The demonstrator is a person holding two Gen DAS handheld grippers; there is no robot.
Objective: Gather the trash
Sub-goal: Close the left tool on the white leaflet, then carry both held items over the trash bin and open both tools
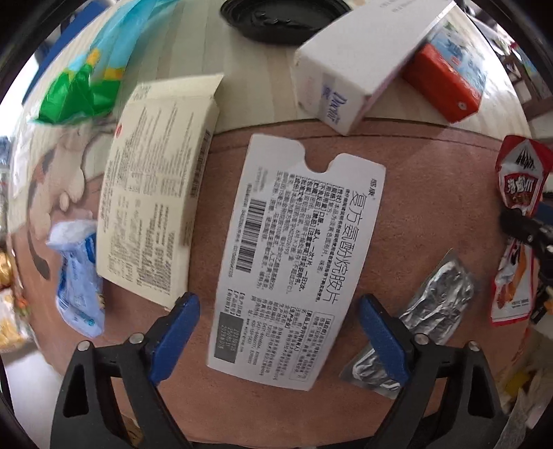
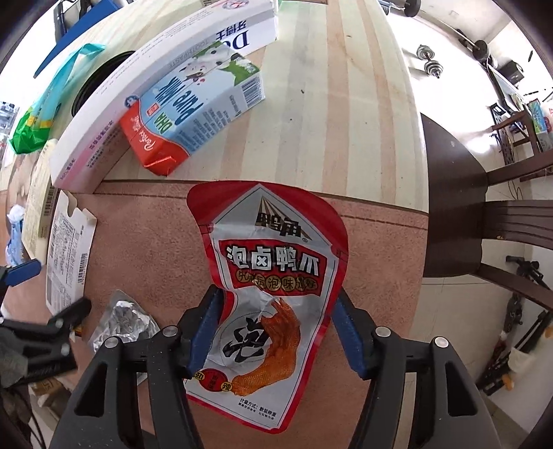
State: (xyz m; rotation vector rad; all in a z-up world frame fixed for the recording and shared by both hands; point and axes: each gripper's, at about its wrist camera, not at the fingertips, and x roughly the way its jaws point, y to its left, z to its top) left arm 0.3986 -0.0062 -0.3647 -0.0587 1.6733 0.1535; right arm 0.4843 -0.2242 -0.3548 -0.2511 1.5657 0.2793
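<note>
A flattened white medicine box (image 1: 293, 255) with black print lies on the brown mat between the fingers of my open left gripper (image 1: 280, 331); it also shows in the right wrist view (image 2: 67, 252). A red and silver snack pouch (image 2: 273, 283) with a chicken foot picture lies on the mat between the fingers of my open right gripper (image 2: 276, 331); both pads stand beside its edges. The pouch shows at the right edge of the left wrist view (image 1: 518, 193). A crumpled silver foil blister pack (image 1: 425, 311) lies between the two grippers, and it also shows in the right wrist view (image 2: 124, 321).
A cream box (image 1: 155, 193), a blue-white wrapper (image 1: 79, 276), a white toothpaste box (image 1: 363, 58), a red-blue milk carton (image 2: 193, 110) and a green-blue plastic bag (image 1: 86, 69) lie around. A black bin (image 1: 283, 17) stands at the back. A dark chair (image 2: 484, 207) is right of the table.
</note>
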